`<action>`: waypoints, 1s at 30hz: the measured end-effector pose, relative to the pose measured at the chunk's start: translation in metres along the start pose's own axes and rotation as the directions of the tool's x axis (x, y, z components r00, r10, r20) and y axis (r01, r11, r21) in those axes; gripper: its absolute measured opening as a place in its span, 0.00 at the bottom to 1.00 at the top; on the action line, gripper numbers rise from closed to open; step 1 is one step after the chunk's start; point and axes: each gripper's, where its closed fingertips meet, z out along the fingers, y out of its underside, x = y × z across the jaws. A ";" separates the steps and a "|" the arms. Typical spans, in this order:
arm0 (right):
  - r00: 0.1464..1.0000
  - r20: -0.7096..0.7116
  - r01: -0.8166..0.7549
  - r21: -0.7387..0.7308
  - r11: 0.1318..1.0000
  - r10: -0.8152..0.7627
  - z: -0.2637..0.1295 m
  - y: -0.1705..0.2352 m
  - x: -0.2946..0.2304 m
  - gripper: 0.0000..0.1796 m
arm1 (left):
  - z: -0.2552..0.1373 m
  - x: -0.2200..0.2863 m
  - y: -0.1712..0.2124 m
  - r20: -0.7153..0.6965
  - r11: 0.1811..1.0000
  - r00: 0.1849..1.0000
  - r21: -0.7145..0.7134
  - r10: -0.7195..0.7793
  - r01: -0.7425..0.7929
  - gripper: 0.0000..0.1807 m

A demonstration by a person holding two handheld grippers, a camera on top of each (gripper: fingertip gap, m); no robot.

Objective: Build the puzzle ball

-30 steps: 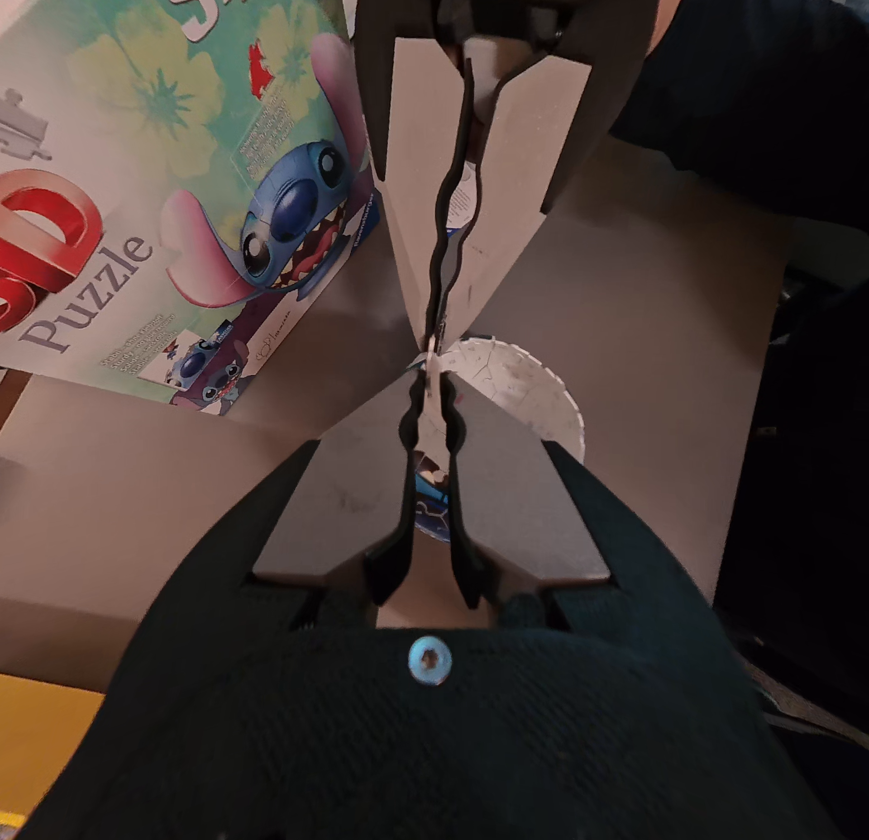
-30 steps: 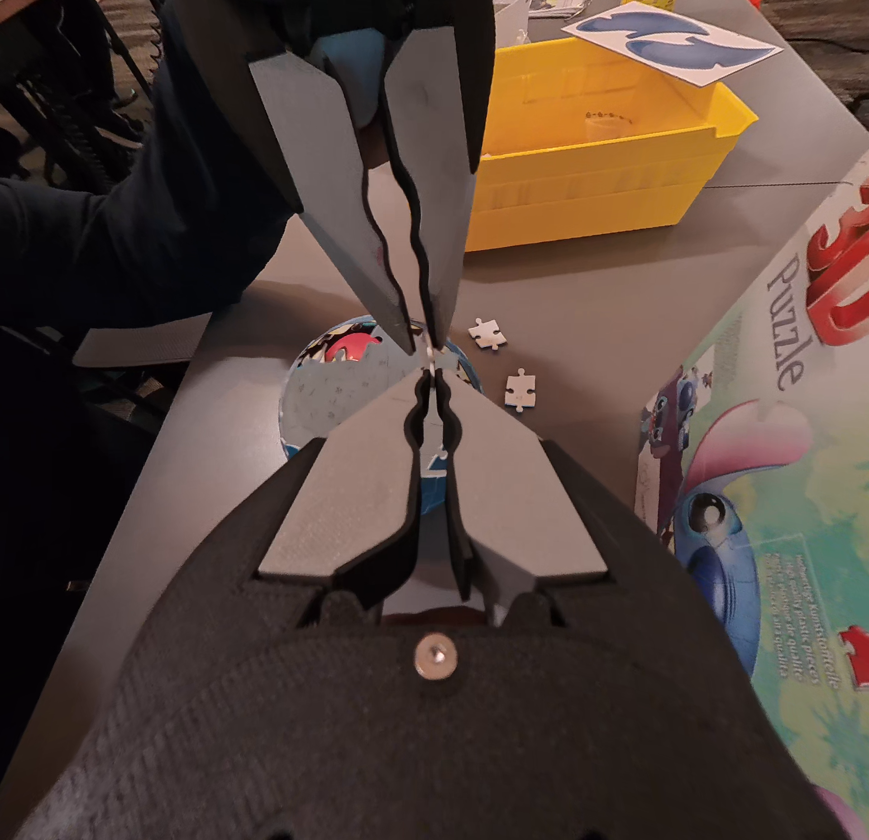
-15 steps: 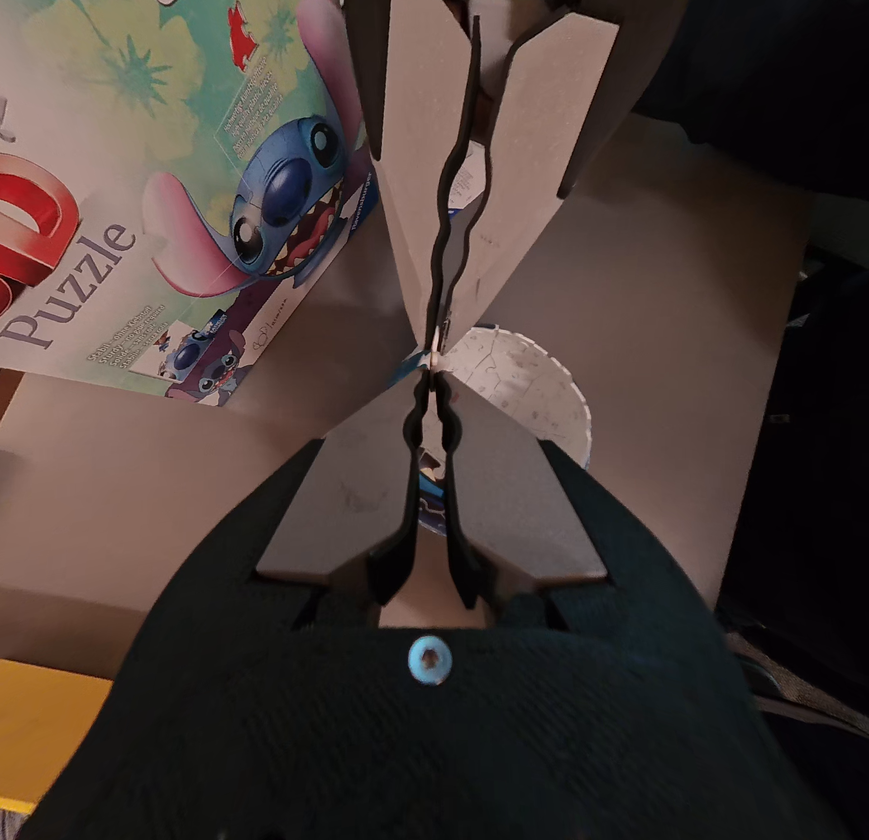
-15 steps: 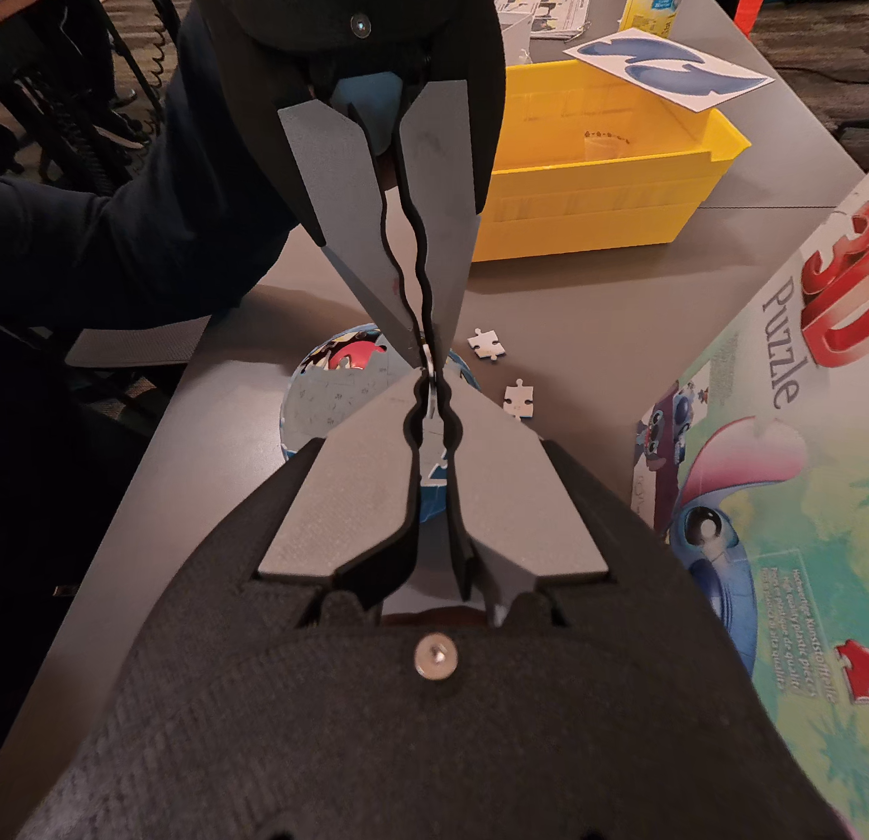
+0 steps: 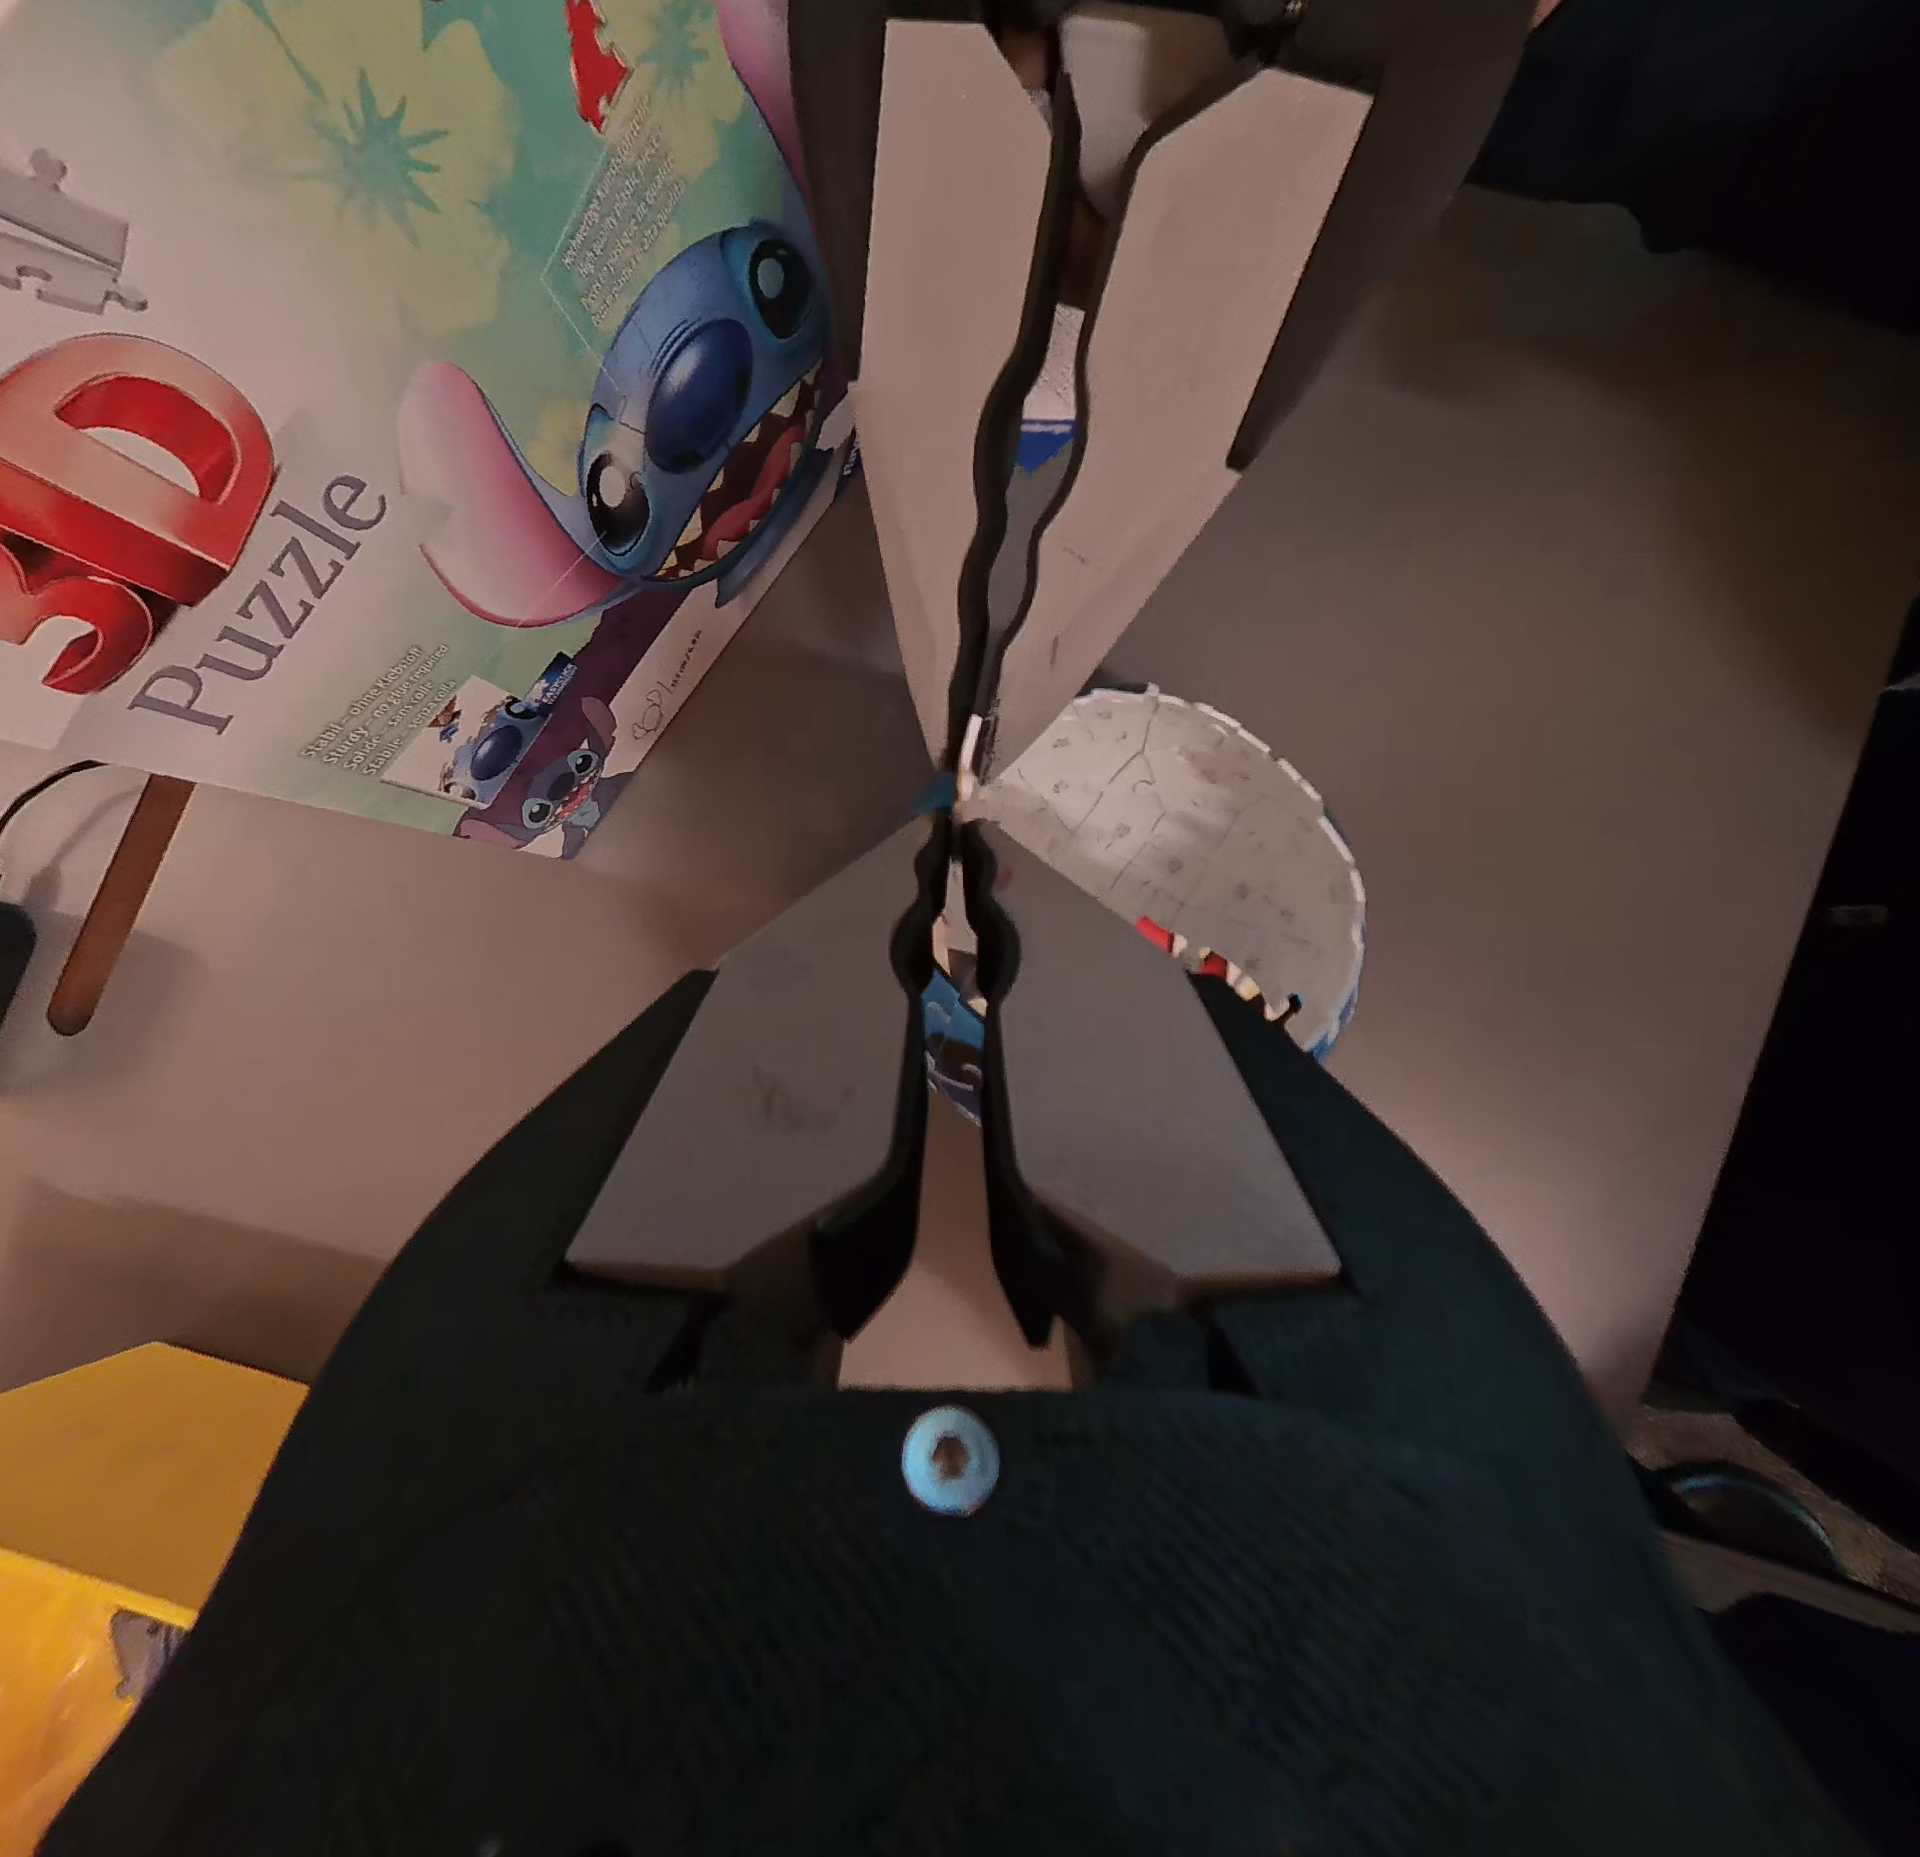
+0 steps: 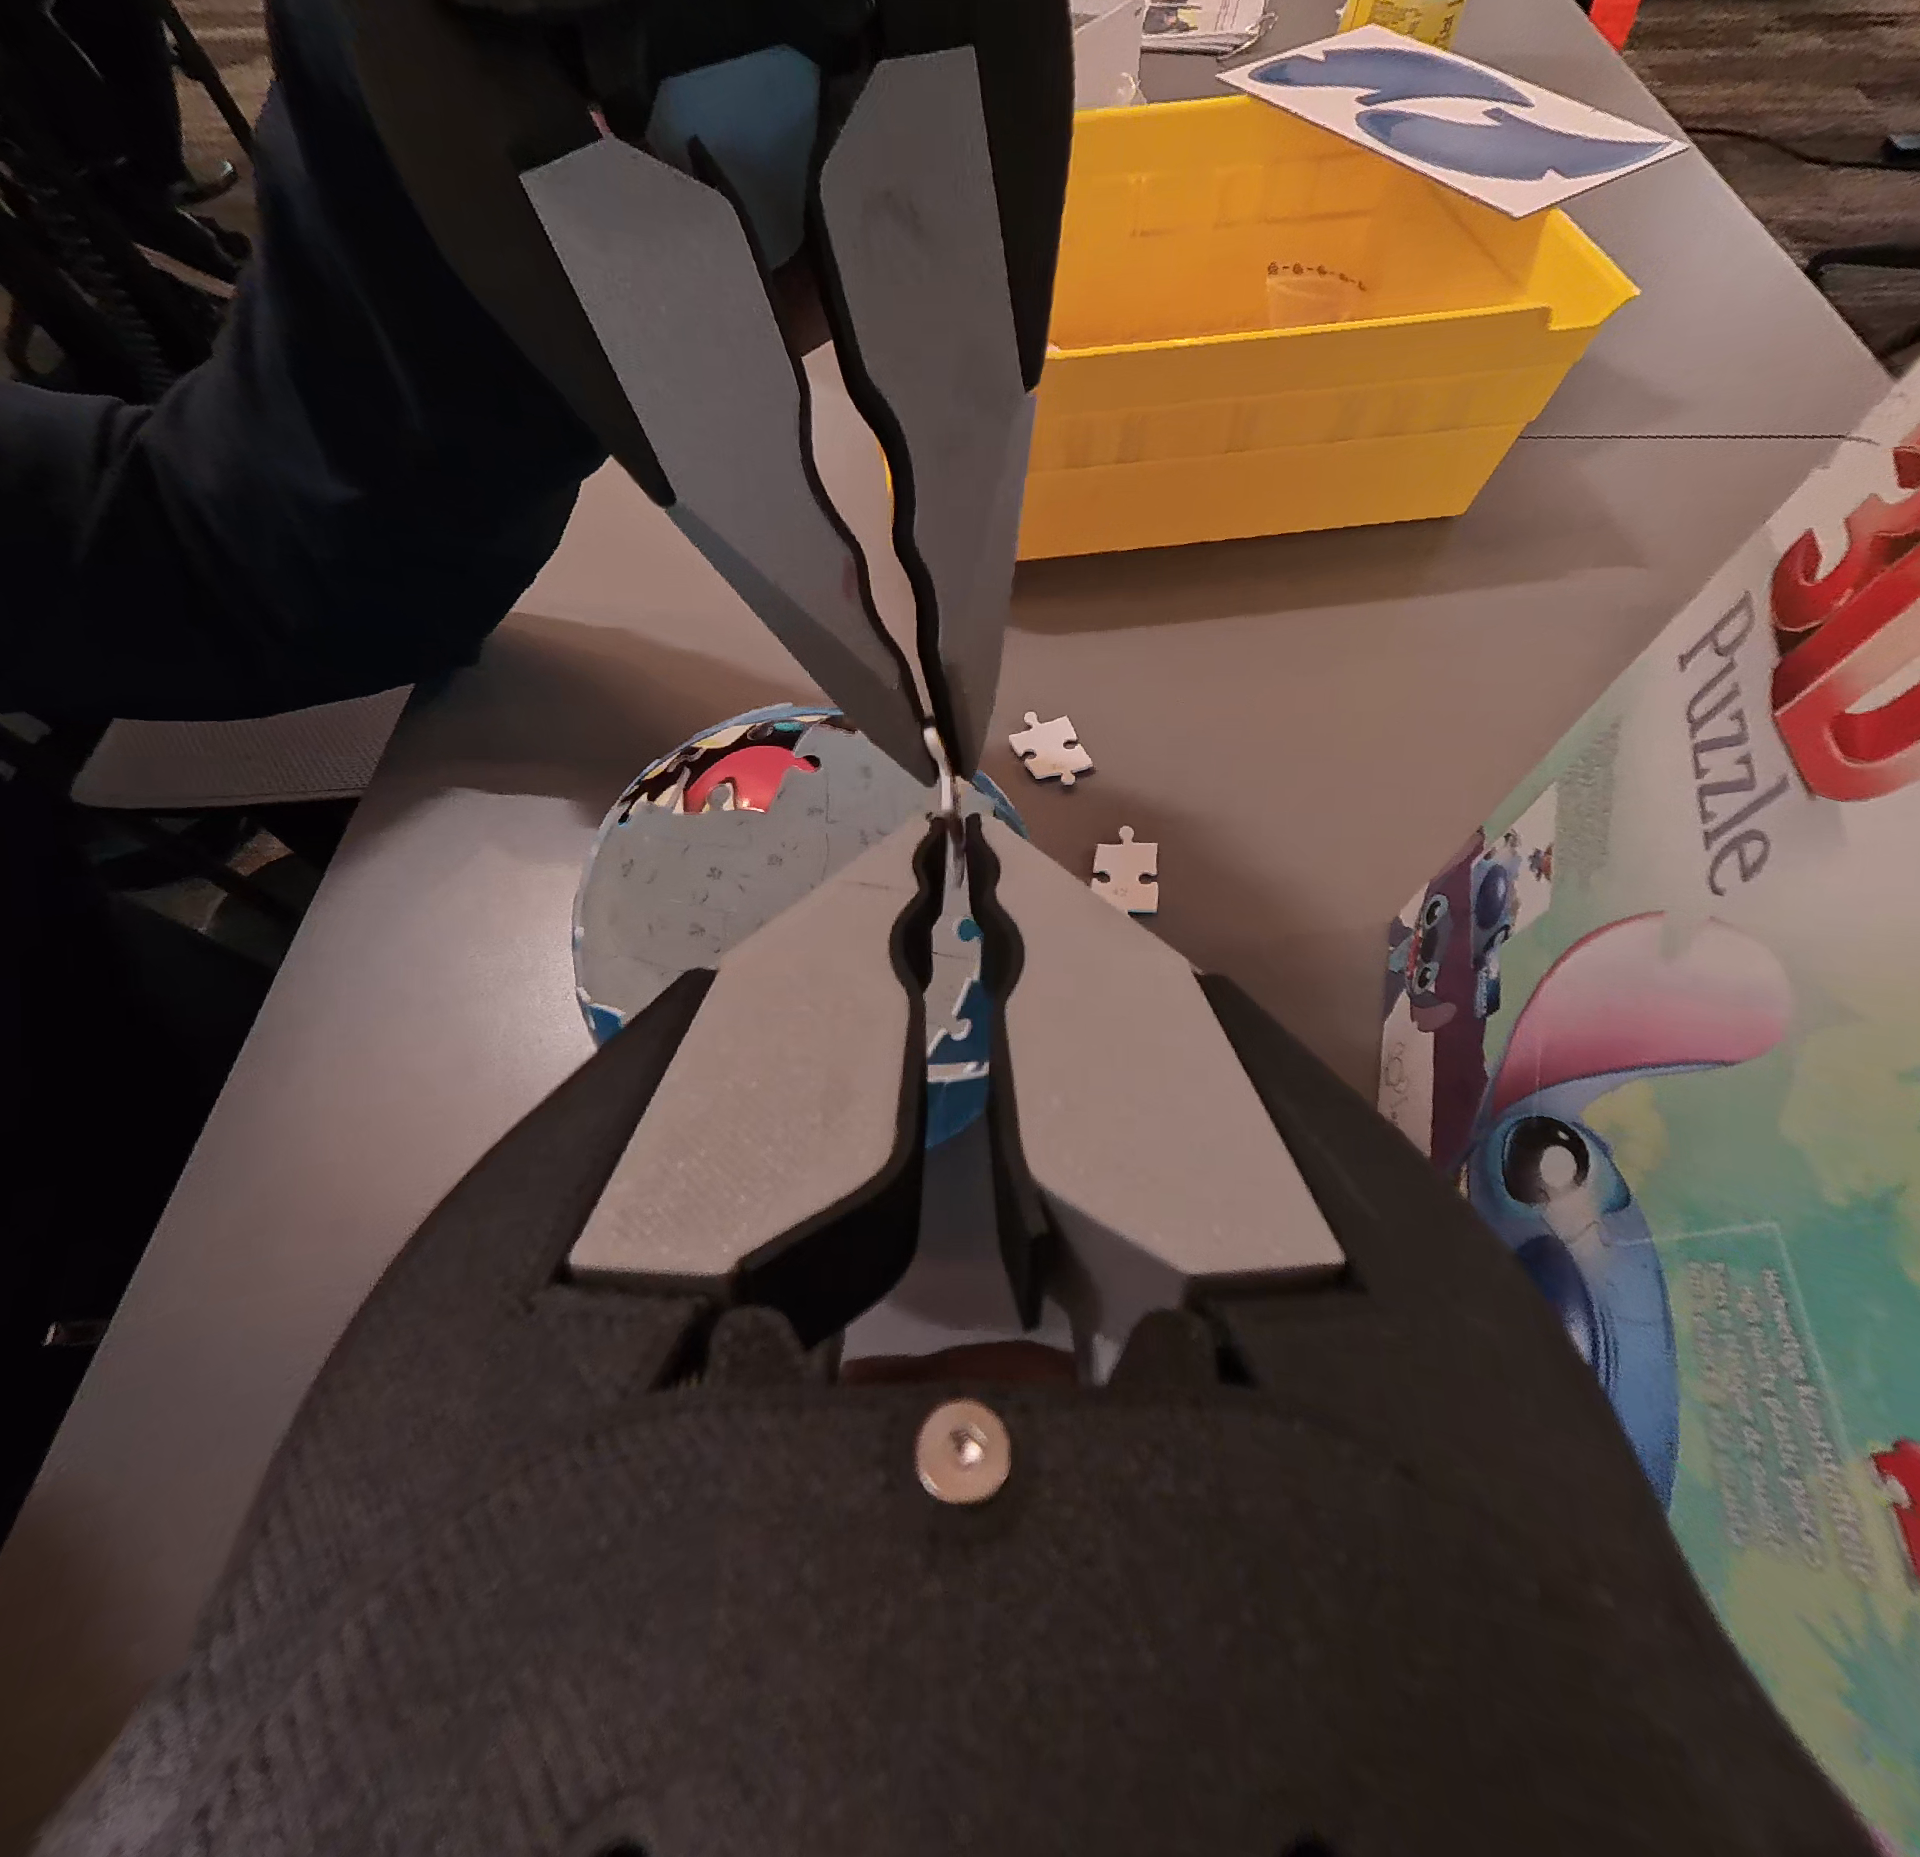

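Meeting tip to tip, left gripper (image 5: 951,839) and right gripper (image 6: 951,839) both pinch one puzzle piece (image 6: 940,768).

Puzzle ball (image 6: 707,872) is part-built: an open half-shell sitting on the grey table, opening facing up. Inside surface (image 5: 1174,831) pale grey with visible piece seams, outer skin blue, red-and-white patch near the rim. Rim is jagged with unfilled tabs. One small puzzle piece (image 5: 968,763) is held edge-on in the air above the shell's rim, pinched from both ends. Two loose pieces (image 6: 1051,749) (image 6: 1125,869) lie pale side up on the table just beside the shell, apart from each other.
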 end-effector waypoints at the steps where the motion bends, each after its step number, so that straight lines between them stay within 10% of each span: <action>1: 1.000 -0.009 0.013 -0.005 1.000 -0.013 0.001 0.000 -0.001 0.00 | 0.001 0.000 0.001 0.006 1.000 1.000 -0.011 0.003 -0.003 0.00; 18: 0.873 -0.268 0.400 -0.087 0.912 -0.408 0.007 -0.003 -0.011 0.00 | -0.049 -0.002 -0.010 0.011 0.980 0.997 0.181 -0.082 0.079 0.07; 30: 0.879 -0.265 0.369 -0.146 0.918 -0.396 0.016 0.011 -0.009 0.00 | -0.038 -0.007 -0.007 0.033 0.988 0.996 0.134 -0.084 0.079 0.12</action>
